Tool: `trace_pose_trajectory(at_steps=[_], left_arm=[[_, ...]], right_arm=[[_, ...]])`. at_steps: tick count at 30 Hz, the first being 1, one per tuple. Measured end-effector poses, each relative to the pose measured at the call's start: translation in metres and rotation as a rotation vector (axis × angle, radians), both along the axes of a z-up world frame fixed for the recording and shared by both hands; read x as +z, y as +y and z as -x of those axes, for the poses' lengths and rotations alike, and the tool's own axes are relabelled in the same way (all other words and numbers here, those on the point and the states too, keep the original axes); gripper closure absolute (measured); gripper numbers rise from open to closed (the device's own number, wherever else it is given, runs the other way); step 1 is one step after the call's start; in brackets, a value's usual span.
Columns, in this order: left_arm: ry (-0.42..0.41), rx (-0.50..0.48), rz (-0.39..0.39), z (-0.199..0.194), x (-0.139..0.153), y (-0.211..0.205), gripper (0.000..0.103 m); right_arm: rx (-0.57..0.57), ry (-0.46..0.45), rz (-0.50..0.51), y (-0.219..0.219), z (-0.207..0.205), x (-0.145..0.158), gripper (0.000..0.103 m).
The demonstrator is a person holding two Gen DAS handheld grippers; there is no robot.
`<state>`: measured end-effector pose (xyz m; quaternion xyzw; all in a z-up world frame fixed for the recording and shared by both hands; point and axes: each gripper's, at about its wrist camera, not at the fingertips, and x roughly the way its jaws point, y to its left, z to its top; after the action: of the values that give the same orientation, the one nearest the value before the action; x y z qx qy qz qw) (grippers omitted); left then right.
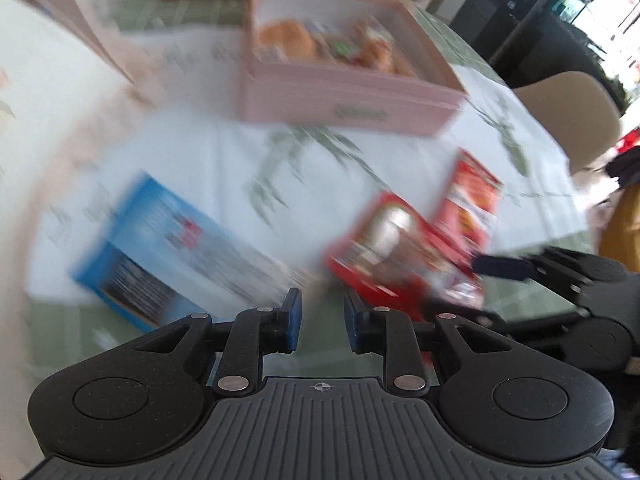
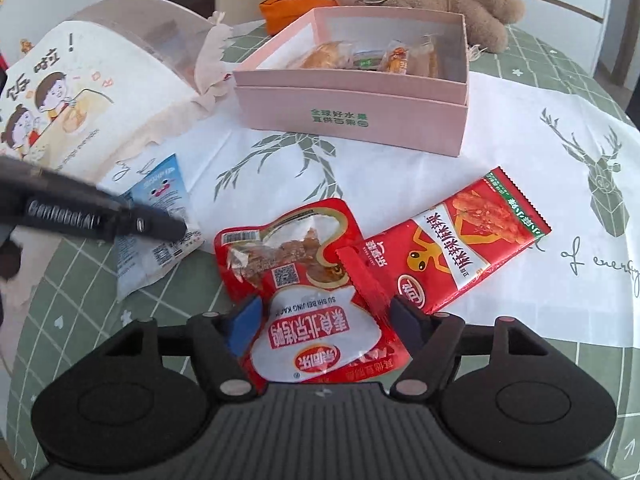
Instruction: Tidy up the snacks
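A pink open box [image 2: 352,116] at the back of the table holds several wrapped snacks. My right gripper [image 2: 324,316] straddles the near end of a red and white duck pouch [image 2: 296,256], and its pads meet both side edges. A long red packet [image 2: 464,240] lies to the right, its end overlapping the pouch. At the left lies a blue packet [image 2: 148,268], with my left gripper [image 2: 172,230] reaching over it. The left wrist view is blurred. There the left gripper [image 1: 322,320] has its jaws drawn close with nothing between them, near the blue packet [image 1: 160,248] and the red pouch [image 1: 384,248].
A large white bag [image 2: 80,88] printed with cartoons stands at the left. A brown teddy bear [image 2: 472,0] and an orange pouch [image 2: 296,0] lie behind the box. A white deer-print cloth [image 2: 560,184] covers the green checked table. A beige chair [image 1: 568,112] stands beyond the table edge.
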<state>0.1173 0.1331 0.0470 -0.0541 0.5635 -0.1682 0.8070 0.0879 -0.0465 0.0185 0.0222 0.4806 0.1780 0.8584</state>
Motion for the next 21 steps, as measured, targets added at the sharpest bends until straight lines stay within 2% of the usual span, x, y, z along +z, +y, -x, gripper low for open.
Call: trace_pose_trajectory(at_steps=[3, 5, 8, 10, 14, 17, 21], left_arm=[[0.055, 0.012, 0.082, 0.009, -0.01, -0.016, 0.077], [0.054, 0.024, 0.097, 0.011, -0.017, -0.029, 0.077], [0.014, 0.035, 0.064, 0.006, -0.023, -0.046, 0.077], [-0.037, 0.027, 0.011, 0.002, -0.022, -0.05, 0.077], [-0.102, 0.037, -0.121, -0.006, -0.018, -0.045, 0.078], [-0.096, 0.079, -0.106, -0.007, -0.013, -0.027, 0.078], [-0.096, 0.118, -0.079, 0.001, -0.003, -0.012, 0.078]], right_arm=[[-0.004, -0.014, -0.039, -0.014, 0.007, 0.011, 0.031], [-0.033, -0.047, -0.04, -0.024, 0.011, 0.018, 0.031], [-0.098, -0.054, -0.017, -0.043, 0.008, 0.02, 0.03], [-0.161, -0.039, 0.004, -0.055, 0.001, 0.014, 0.03], [-0.252, 0.03, -0.048, -0.075, -0.021, -0.002, 0.03], [-0.313, 0.025, -0.079, -0.078, -0.037, -0.008, 0.027], [-0.283, 0.003, -0.035, -0.055, -0.06, -0.01, 0.024]])
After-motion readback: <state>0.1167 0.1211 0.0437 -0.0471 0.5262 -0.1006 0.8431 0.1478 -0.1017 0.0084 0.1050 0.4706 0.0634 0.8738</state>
